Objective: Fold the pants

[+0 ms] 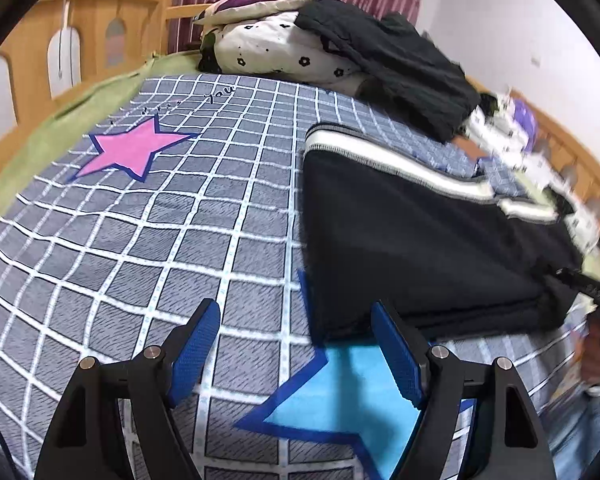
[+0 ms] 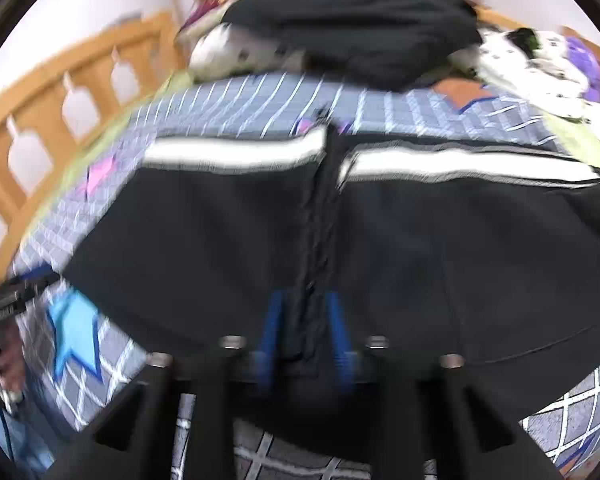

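The black pants (image 1: 411,240) with a white side stripe lie folded on the right of the bed, near edge doubled over. My left gripper (image 1: 296,308) hovers over the checked sheet just left of that edge, its blue pads (image 1: 196,348) wide apart with nothing between them. The blurred right wrist view shows the pants (image 2: 220,232) spread across the frame, a raised ridge of fabric down the middle. My right gripper (image 2: 303,304) is open, straddling the near end of that ridge. Its pads (image 2: 274,320) stand partly apart and do not visibly press the cloth.
The bed (image 1: 180,220) has a grey checked sheet with a pink star (image 1: 132,152) and a blue star (image 1: 339,400). A pile of pillows and dark clothes (image 1: 339,48) sits at the head. A wooden rail (image 2: 60,92) runs along the side.
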`<state>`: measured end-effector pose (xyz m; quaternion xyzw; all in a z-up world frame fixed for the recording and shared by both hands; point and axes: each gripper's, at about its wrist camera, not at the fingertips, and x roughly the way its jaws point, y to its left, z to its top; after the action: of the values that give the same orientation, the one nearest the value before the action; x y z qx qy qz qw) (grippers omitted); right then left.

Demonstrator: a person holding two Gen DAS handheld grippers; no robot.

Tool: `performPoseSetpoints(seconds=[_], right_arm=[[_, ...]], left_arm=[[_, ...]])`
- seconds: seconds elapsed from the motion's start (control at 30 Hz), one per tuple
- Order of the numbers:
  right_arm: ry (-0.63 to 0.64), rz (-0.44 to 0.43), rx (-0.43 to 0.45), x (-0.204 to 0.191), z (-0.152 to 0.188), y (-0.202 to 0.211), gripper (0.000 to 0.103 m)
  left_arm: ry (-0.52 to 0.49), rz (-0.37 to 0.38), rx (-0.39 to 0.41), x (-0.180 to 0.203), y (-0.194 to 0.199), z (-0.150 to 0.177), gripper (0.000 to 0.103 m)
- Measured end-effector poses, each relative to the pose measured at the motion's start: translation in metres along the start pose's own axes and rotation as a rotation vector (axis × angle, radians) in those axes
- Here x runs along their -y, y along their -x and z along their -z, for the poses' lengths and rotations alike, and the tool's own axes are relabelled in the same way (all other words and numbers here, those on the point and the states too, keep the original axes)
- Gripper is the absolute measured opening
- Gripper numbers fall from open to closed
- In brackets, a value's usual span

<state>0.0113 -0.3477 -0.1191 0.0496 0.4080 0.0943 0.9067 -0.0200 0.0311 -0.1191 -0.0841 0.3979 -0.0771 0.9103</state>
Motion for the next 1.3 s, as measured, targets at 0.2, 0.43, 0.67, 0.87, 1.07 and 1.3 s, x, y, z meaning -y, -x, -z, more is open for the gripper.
performPoseSetpoints(seconds=[0.2, 0.43, 0.67, 0.87, 1.07, 1.3], right_arm=[[-0.084, 0.012, -0.096, 0.010, -0.025, -0.058, 0.052], [-0.159, -0.112, 0.098, 0.018, -0.028, -0.016, 0.013], [-0.001, 0.127, -0.008, -0.004, -0.011, -0.036, 0.036], [0.072, 0.154, 0.037, -0.021, 0.009, -0.009, 0.038], [0.053, 0.148, 0.015, -0.008, 0.008, 0.003, 0.042], [-0.120, 0.392, 0.132, 0.088, -0.001, 0.080, 0.078]], left_arm=[[0.083, 0.044, -0.013, -0.007, -0.015, -0.010, 0.076], [0.083, 0.043, 0.016, -0.003, -0.012, -0.014, 0.076], [0.043, 0.019, 0.005, 0.016, -0.021, -0.023, 0.076], [-0.013, -0.069, -0.110, 0.025, -0.059, -0.012, 0.081], [0.002, -0.032, -0.095, 0.021, -0.053, -0.026, 0.081], [0.002, 0.011, -0.052, 0.018, -0.061, -0.066, 0.080]])
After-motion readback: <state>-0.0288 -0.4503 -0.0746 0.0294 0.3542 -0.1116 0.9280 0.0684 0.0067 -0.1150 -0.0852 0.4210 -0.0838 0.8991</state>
